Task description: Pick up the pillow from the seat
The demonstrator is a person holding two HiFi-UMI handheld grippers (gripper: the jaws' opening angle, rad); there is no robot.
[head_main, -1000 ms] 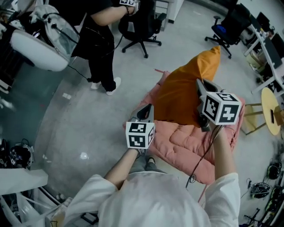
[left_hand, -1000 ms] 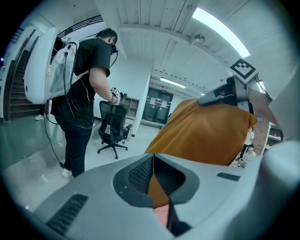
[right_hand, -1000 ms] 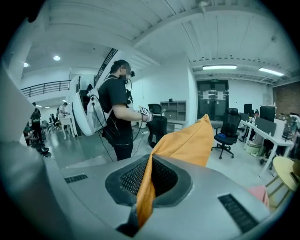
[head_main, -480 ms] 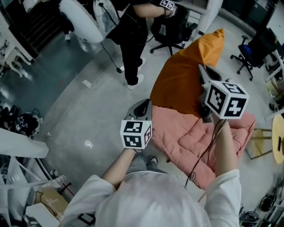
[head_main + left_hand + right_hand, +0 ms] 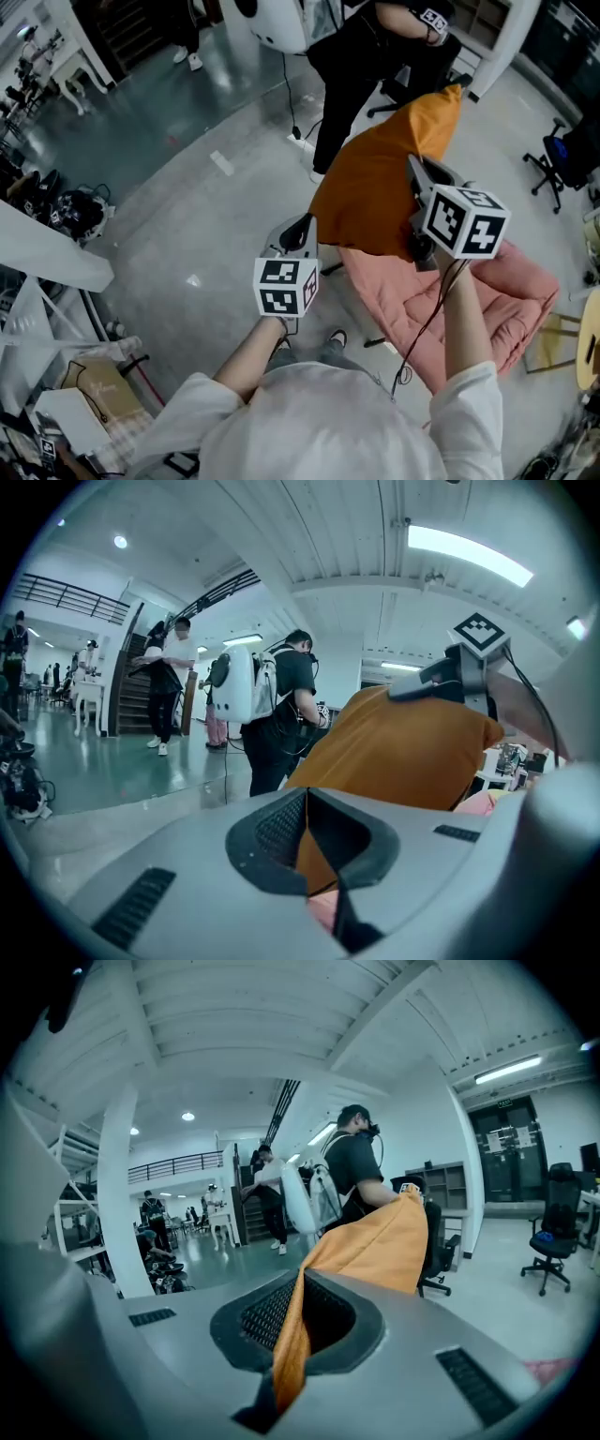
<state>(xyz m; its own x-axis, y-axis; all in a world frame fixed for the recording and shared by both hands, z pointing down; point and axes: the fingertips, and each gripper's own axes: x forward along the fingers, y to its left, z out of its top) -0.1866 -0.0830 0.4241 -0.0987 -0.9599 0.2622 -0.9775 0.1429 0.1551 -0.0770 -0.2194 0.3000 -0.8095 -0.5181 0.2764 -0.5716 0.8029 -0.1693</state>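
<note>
As the left gripper (image 5: pixel 301 225) and right gripper (image 5: pixel 420 172) jaws pinch the orange pillow (image 5: pixel 370 183) above the pink seat (image 5: pixel 497 291), pickup looks essentially done.

One orange pillow (image 5: pixel 375 192), one pink seat (image 5: pixel 487 300), two grippers (image 5: pixel 299 228) (image 5: pixel 415 171), perhaps two office chairs (image 5: pixel 565 155).

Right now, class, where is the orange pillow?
In the head view, the orange pillow hangs right of centre, held above the pink seat, pinched by the left gripper and right gripper.
</note>
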